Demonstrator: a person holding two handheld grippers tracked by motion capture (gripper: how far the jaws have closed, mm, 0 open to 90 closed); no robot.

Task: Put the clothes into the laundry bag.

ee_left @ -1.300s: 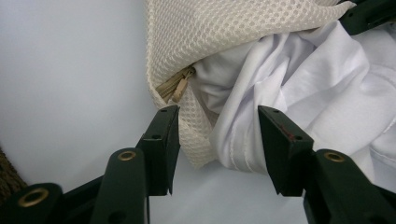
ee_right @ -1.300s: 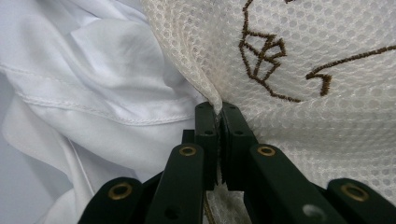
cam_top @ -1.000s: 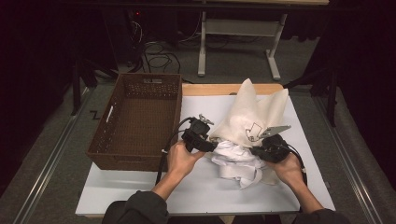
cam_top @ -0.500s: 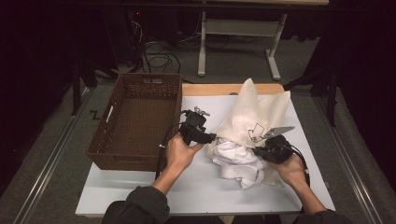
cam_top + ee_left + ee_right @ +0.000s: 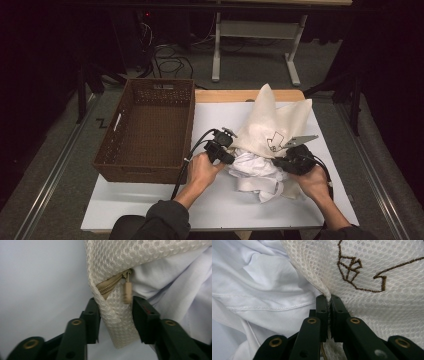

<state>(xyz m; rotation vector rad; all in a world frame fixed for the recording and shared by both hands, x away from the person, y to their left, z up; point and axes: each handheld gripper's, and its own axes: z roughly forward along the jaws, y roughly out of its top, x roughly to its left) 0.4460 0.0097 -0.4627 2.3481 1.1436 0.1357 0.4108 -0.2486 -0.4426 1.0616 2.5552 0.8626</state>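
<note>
On my desk (image 5: 150, 210), the basket (image 5: 145, 130) sits at left and the mesh bag (image 5: 272, 125) stands at right. A shirt (image 5: 255, 172) lies before the bag, between my left tool (image 5: 227, 155) and right tool (image 5: 280, 162).

Black fingers (image 5: 91, 315), brass rivets, dark sleeves (image 5: 167, 220)

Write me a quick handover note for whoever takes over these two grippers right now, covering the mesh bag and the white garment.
Left gripper: jaws have just been closing around the mesh bag corner by the zipper pull, not yet pinching.
Right gripper: shut on the bag's edge.
White garment lies partly in the bag's mouth, spilling onto the white table. Wicker basket at left holds nothing visible.
Left: probably finish stuffing, zip shut.
</note>
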